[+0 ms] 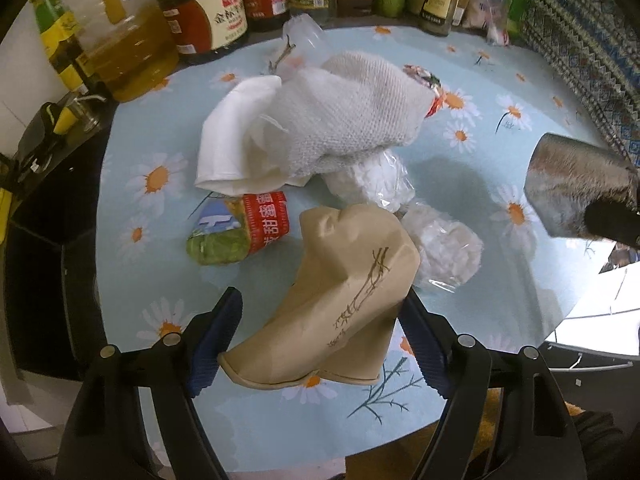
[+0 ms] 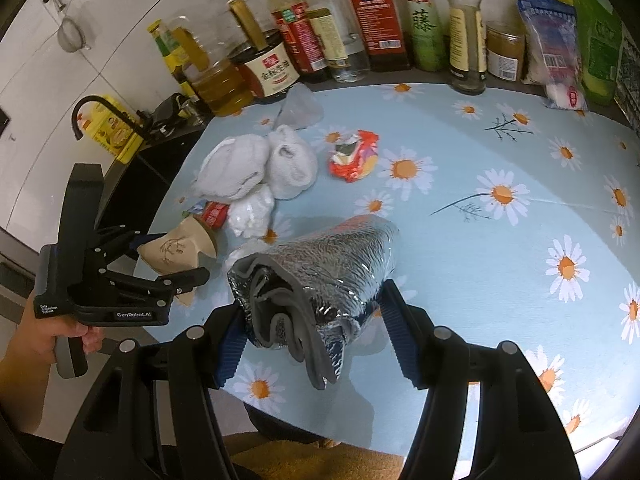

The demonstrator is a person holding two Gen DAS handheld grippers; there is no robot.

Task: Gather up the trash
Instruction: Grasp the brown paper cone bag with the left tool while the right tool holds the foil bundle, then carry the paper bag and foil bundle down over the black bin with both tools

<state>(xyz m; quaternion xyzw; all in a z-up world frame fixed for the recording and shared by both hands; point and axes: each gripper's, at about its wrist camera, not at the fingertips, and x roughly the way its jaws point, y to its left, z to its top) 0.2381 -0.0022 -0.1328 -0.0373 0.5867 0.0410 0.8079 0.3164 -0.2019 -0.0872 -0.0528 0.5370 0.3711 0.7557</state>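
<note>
Kraft-brown paper, crushed into a cup shape, sits between the left gripper point(image 1: 320, 344) fingers: the crumpled paper cup point(image 1: 340, 292) looks light and soft and should give under pressure, so the flattened body near its rim seems the best hold. Both blue pads appear to press its sides, fingers roughly half closed around it. The right gripper point(image 2: 312, 312) fingers bracket a rolled silver foil pouch point(image 2: 320, 272), pressed against its flanks; it looks light, springy and slick, likely to slip unless pinched mid-roll. Beyond the left fingertips on the daisy-print surface point(image 2: 500, 152) lie white tissue wads point(image 1: 312, 120) and a squashed red-green wrapper point(image 1: 240, 228)
</note>
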